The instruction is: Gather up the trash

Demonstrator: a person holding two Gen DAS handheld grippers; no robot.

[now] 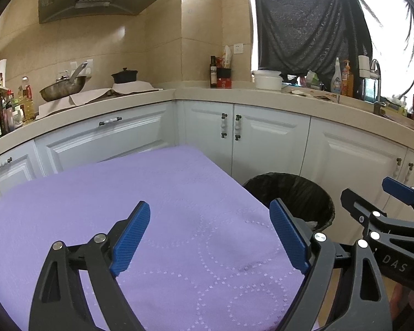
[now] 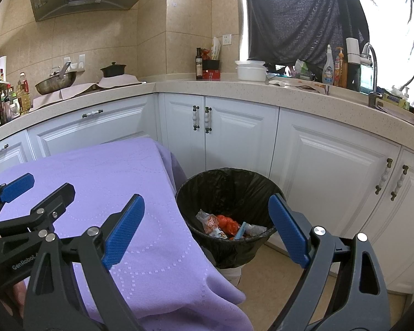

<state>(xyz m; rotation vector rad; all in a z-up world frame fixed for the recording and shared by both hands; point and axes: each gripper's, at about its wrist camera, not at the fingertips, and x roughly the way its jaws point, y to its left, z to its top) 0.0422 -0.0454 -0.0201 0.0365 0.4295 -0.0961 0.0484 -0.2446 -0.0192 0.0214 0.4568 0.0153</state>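
Observation:
A round bin lined with a black bag (image 2: 229,184) stands on the floor to the right of the purple-clothed table (image 2: 102,171). Inside it lie crumpled wrappers, among them an orange one (image 2: 226,222). The bin also shows in the left wrist view (image 1: 292,193), partly behind the table's corner. My right gripper (image 2: 207,229) is open and empty, hovering above the table's right edge and the bin. My left gripper (image 1: 211,237) is open and empty above the purple cloth (image 1: 151,207). Each gripper appears in the other's view: the right one (image 1: 372,201) and the left one (image 2: 36,187).
White cabinets (image 2: 240,138) under a beige L-shaped counter (image 2: 262,88) stand behind the table and bin. The counter holds a wok (image 2: 55,81), a black pot (image 2: 113,70), bottles, a white bowl (image 2: 251,71) and a sink tap (image 2: 371,55). Tan floor lies around the bin.

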